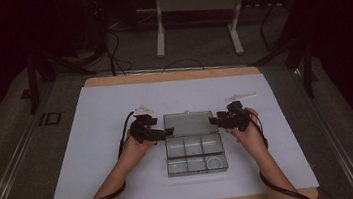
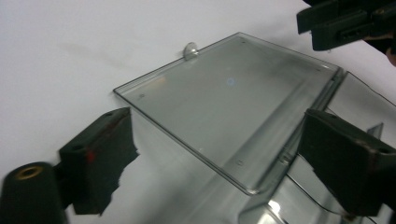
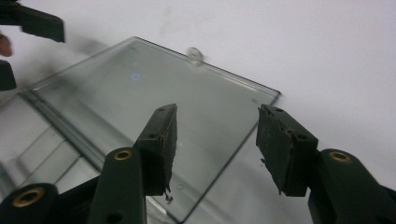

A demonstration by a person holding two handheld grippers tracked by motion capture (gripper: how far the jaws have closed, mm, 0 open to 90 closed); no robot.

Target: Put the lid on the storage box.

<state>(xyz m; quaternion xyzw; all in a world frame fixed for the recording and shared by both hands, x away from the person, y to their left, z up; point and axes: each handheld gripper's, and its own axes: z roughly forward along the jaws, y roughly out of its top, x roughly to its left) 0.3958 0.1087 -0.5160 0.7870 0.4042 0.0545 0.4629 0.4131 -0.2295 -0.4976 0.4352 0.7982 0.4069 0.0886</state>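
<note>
A clear plastic compartment box (image 1: 195, 156) lies mid-table with its lid (image 1: 189, 123) swung back behind the base. My left gripper (image 1: 164, 131) is at the lid's left edge and my right gripper (image 1: 215, 120) at its right edge, and they point at each other. In the left gripper view the gripper (image 2: 219, 156) stands wide open, with the lid's (image 2: 224, 107) near edge between the jaws and untouched. In the right gripper view the gripper (image 3: 217, 140) is open astride the lid's (image 3: 140, 93) edge near a corner, its pads clear of the plastic. A small tab (image 3: 195, 55) sits on the lid's far edge.
A white sheet (image 1: 104, 148) covers the wooden table (image 1: 171, 75), with bare sheet on all sides of the box. The box's compartments (image 1: 185, 148) look empty. Cables trail from both grippers along the forearms. A white table frame (image 1: 159, 31) stands on the floor beyond.
</note>
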